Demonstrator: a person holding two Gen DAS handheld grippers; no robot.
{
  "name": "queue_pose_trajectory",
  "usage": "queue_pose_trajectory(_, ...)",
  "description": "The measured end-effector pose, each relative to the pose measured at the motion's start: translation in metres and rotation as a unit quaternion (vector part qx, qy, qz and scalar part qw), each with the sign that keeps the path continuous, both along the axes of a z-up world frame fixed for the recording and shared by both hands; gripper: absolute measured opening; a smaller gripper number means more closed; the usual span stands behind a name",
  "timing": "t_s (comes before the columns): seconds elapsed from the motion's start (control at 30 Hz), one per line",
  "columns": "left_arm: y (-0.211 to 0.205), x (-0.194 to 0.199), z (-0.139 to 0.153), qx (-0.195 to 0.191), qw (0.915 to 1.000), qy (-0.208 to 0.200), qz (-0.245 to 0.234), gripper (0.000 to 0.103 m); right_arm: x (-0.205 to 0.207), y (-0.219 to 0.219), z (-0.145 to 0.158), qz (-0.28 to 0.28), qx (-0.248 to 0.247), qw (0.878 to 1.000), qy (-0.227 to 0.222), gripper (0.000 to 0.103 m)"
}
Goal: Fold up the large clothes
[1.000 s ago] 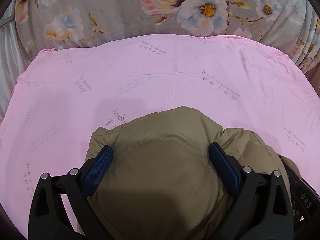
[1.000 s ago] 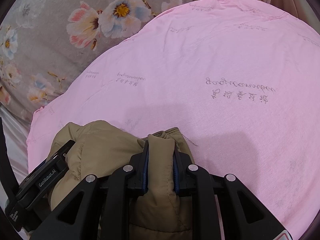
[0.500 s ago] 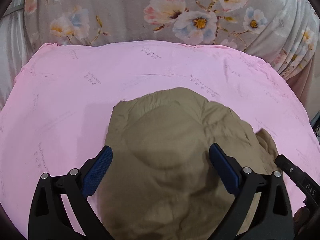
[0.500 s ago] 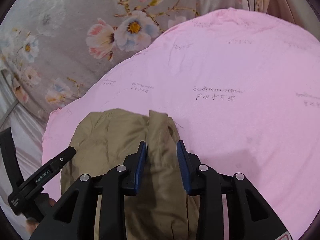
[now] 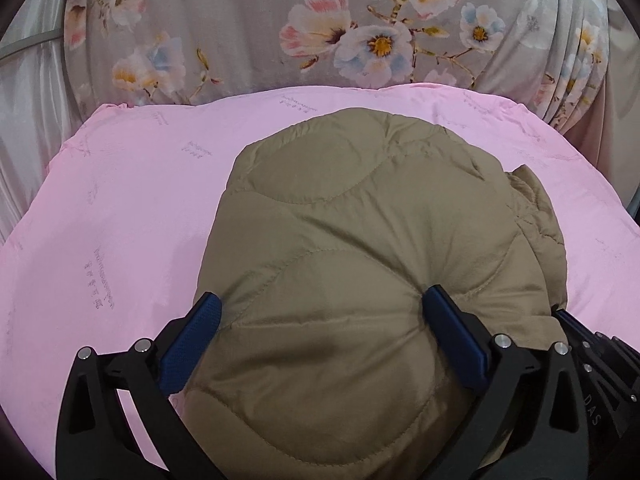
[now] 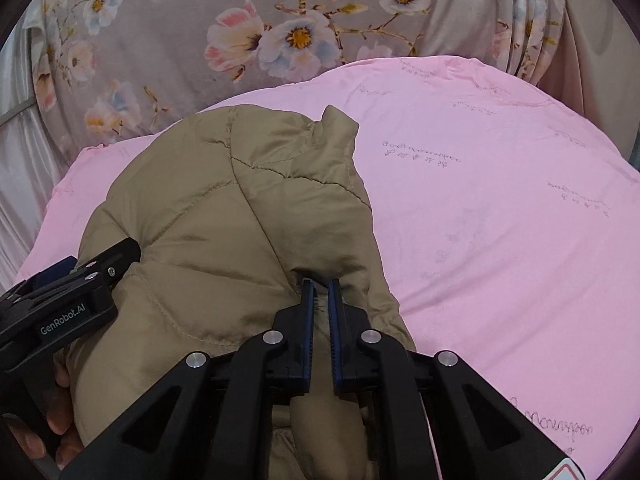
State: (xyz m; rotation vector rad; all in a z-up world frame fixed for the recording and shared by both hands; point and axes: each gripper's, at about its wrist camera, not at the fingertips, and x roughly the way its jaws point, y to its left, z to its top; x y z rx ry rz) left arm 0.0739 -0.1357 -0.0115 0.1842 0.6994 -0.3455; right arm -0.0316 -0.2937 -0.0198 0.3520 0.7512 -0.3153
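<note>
An olive-tan quilted puffer jacket (image 5: pixel 360 240) lies bunched on a pink sheet (image 5: pixel 120 220); it also shows in the right wrist view (image 6: pixel 224 232). My left gripper (image 5: pixel 320 308) is open wide, its blue pads either side of the jacket's padded bulk, pressing into it. My right gripper (image 6: pixel 320 288) is shut on a fold of the jacket's right edge. The left gripper's body (image 6: pixel 68 304) shows at the left of the right wrist view, held by a hand.
The pink sheet (image 6: pixel 500 220) covers the work surface. A grey floral cloth (image 5: pixel 320 32) hangs behind it, with pale drapes at the left (image 5: pixel 24 100) and right (image 6: pixel 560 20).
Both grippers have pulled back and up, so more of the jacket shows spread toward the far edge. The right gripper's jaws loosened half a second ago and are now shut tight on a fold.
</note>
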Motion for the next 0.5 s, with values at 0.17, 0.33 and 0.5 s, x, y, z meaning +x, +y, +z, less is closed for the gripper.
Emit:
queue_pose_trajectory(0.17,-0.001,-0.001,-0.004,0.004,1.0,-0.006,0.0,0.098,-0.002,-0.008,-0.003,0.003,0.035,0.999,-0.014,0.007)
queue_pose_trajectory(0.33,0.016,0.002,0.005,-0.002,0.9992,0.039,-0.006,0.098,-0.015,-0.037,0.008,-0.001,0.102,0.995,-0.007,0.037)
queue_pose_trajectory(0.5,0.071,0.021,0.008,-0.08,0.9847,0.154,-0.02,0.098,-0.025,-0.08,0.008,0.025,0.193,0.981,0.002,0.062)
